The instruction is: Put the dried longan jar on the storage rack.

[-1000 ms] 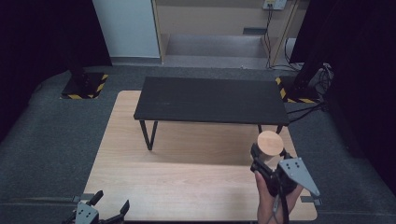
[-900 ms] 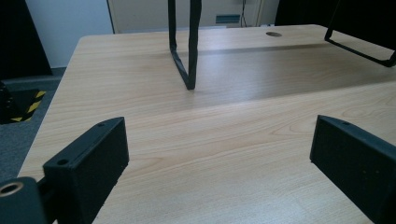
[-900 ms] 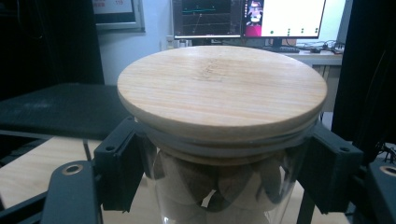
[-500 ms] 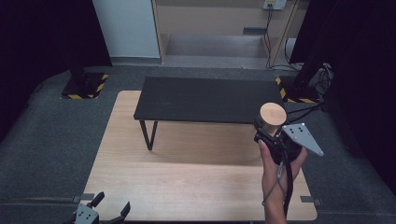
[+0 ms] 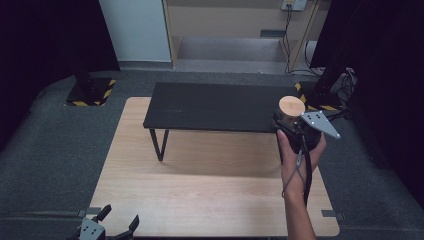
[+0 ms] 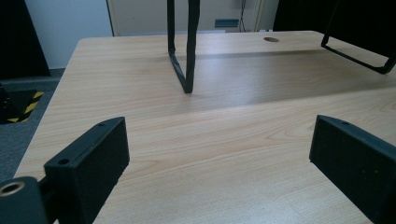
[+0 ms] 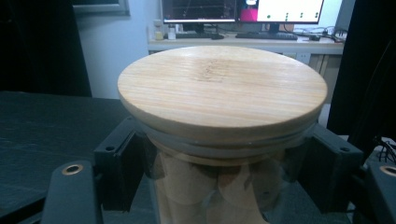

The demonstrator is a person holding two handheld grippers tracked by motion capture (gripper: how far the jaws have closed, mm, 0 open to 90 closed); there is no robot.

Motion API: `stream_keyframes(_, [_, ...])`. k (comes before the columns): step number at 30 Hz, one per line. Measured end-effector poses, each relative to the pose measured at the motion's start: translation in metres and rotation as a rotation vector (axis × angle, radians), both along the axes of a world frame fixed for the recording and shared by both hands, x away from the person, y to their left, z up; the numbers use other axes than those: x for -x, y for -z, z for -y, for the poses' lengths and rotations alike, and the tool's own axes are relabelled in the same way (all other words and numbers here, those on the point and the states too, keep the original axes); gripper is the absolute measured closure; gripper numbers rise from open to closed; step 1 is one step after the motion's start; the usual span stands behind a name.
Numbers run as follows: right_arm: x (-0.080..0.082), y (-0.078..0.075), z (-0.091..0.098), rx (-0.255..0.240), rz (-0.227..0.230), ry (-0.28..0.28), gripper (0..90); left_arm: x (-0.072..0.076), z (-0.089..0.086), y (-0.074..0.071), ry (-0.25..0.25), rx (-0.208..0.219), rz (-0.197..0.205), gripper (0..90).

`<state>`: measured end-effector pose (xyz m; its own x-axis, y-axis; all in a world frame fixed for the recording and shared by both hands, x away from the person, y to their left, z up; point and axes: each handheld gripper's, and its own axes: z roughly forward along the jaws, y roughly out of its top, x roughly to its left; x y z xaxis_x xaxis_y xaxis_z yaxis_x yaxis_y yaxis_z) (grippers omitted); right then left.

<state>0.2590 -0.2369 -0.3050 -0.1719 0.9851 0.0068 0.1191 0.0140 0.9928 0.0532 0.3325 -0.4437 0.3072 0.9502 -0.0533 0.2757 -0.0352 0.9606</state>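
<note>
At the lower left of the high view the left gripper (image 5: 107, 227) waits at the near edge of the wooden tabletop (image 5: 210, 200), its jaws spread wide and holding nothing. In the left gripper view the two jaws frame bare wood grain, with a leg of the black bench (image 6: 183, 46) standing ahead at the upper middle. The low, idle spot at the edge looks like a parking place that keeps this hand out of the other's way.

Moving right, the black bench (image 5: 215, 106) stands across the far half of the tabletop. At its right end the right gripper (image 5: 295, 131) holds a glass jar (image 5: 291, 111) upright in the air, over or just beside the bench's corner; I cannot tell which. In the right gripper view the jaws press the jar's glass sides just under its wooden lid (image 7: 222, 88), likely so the lid's overhang stops slipping. Pale wooden pieces show inside the jar.

A faint mark sits at the lid's centre, too blurred to read. The monitors behind show no legible writing.
</note>
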Motion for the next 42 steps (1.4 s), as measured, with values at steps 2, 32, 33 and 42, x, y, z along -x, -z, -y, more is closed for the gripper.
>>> stream_keyframes(2, [-0.004,0.0,0.001,0.001,-0.004,0.002,25.3,0.0,0.0,0.0,-0.005,-0.001,0.002,3.5])
stream_keyframes(32, [-0.053,-0.002,0.018,0.013,-0.076,0.016,25.2,0.002,-0.004,0.002,-0.017,0.01,0.001,3.6])
stream_keyframes(33, [-0.053,-0.002,0.018,0.013,-0.075,0.014,25.2,0.002,-0.004,0.002,-0.017,0.011,0.001,3.6])
stream_keyframes(42, [-0.054,-0.002,0.02,0.012,-0.077,0.008,25.0,0.0,-0.005,0.003,-0.016,0.015,0.0,3.6])
